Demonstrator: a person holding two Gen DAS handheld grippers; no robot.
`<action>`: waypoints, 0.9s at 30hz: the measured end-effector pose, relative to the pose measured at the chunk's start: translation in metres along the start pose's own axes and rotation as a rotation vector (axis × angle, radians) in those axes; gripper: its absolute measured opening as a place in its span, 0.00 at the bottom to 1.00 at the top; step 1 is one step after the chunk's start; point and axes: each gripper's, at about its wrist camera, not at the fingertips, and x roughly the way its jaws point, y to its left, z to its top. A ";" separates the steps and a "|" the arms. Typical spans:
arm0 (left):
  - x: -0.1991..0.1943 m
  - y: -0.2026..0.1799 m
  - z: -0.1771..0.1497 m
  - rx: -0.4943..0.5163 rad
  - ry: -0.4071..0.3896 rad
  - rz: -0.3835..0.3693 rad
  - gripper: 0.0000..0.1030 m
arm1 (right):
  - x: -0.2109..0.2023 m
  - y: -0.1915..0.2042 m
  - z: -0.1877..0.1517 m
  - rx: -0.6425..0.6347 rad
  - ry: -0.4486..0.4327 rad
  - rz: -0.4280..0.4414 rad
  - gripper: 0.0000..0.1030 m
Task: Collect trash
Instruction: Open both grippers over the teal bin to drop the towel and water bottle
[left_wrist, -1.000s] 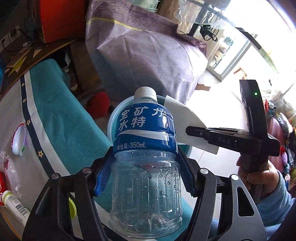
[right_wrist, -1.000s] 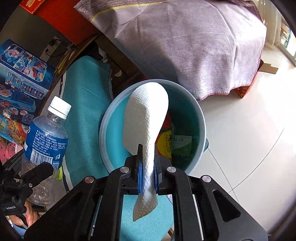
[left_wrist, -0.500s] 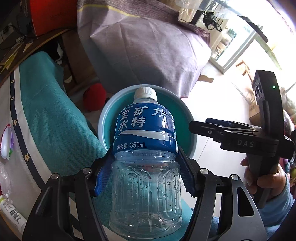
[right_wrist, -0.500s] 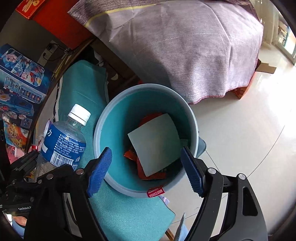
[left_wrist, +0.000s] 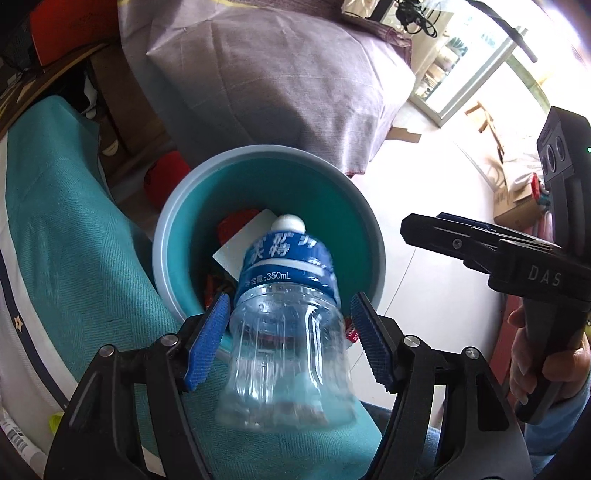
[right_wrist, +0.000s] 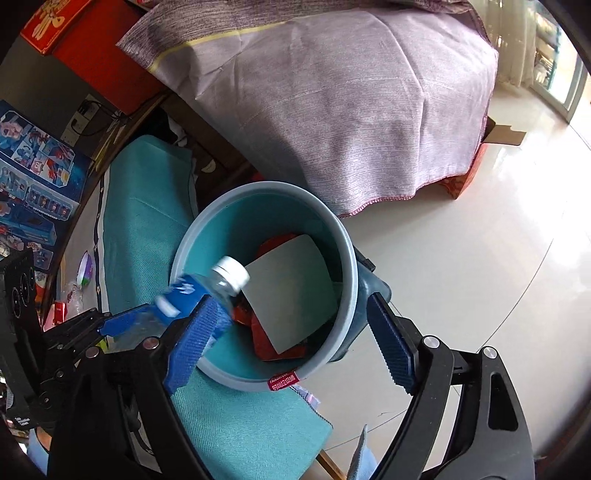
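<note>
A clear plastic bottle (left_wrist: 284, 325) with a blue label and white cap hangs, blurred, between the jaws of my left gripper (left_wrist: 288, 343). The jaws are opening and the blue pads (left_wrist: 207, 343) stand just off its sides. Its cap tips down over the round teal bin (left_wrist: 173, 236). In the right wrist view the bottle (right_wrist: 192, 295) leans over the bin's rim (right_wrist: 347, 266). My right gripper (right_wrist: 291, 339) is over the bin, its jaws opening wide with nothing between them. A white paper sheet (right_wrist: 291, 291) lies on red wrappers (right_wrist: 266, 339) inside.
A teal cloth (right_wrist: 147, 229) covers the surface left of the bin. Furniture under a purple cover (right_wrist: 351, 110) stands behind it. Pale floor (right_wrist: 480, 240) stretches to the right. A hand (left_wrist: 543, 365) holds the right gripper's handle. Toy boxes (right_wrist: 29, 177) are at far left.
My right gripper opened and the white paper fell into the bin. My left gripper carried the bottle down over the bin, its jaws spread and the bottle tipped forward.
</note>
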 end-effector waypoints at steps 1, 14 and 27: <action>-0.001 0.000 0.000 0.000 -0.003 0.000 0.68 | 0.001 0.000 0.000 0.000 0.003 -0.002 0.77; -0.022 0.022 -0.017 -0.061 -0.034 0.003 0.89 | 0.013 0.018 -0.007 -0.019 0.050 -0.018 0.77; -0.043 0.034 -0.036 -0.092 -0.073 -0.024 0.89 | 0.006 0.045 -0.013 -0.055 0.044 -0.047 0.77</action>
